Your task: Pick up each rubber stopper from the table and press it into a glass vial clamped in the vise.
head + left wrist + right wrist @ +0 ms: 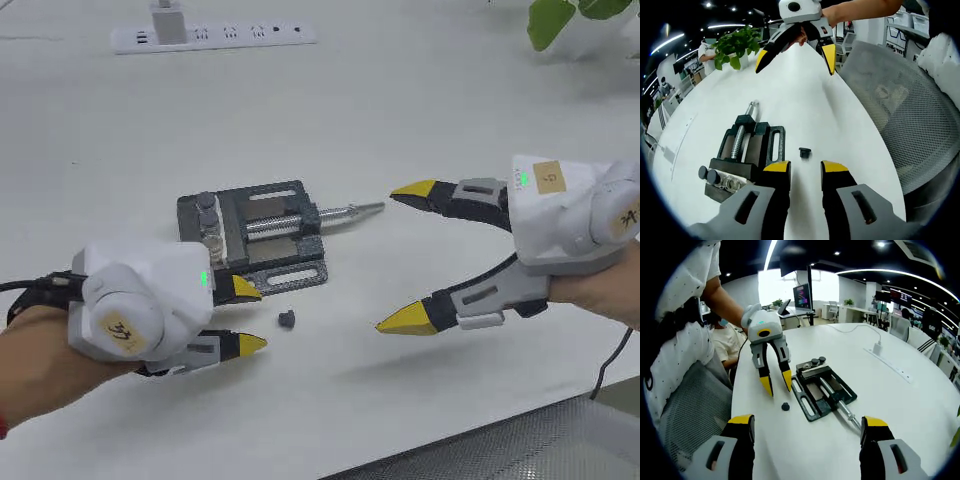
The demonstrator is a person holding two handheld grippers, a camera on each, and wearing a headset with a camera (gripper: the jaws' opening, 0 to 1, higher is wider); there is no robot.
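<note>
Head view over a white table (420, 400). On the left, the left gripper (250, 316): yellow-tipped fingers (247, 288) parted by a narrow gap, gripping nothing, held at the near edge of a dark grey metal vise (262, 235). Cannot tell whether the far finger touches the vise.

On the right, the right gripper (402, 256): fingers spread wide, also empty, apart from the vise, tips pointing left.

Between the two grippers, a small black rubber stopper (287, 320), loose on the table, just near of the vise and just right of the left gripper's tips. In the left gripper view, the same stopper (804, 152) lying just ahead of the gap between the jaws, beside the vise (752, 147).

Clamped at the vise's left end, clear glass vials (212, 240), some capped with dark stoppers. Partly hidden behind the left gripper's white body in the head view, small in the gripper views, so count hard to make out.

Silver screw handle (355, 211) sticking out of the vise to the right.

At the far edge, a white power strip (213, 37) and green plant leaves (570, 15), the leaves cut off by the frame. Both of the person's hands cut off at the picture's sides.
</note>
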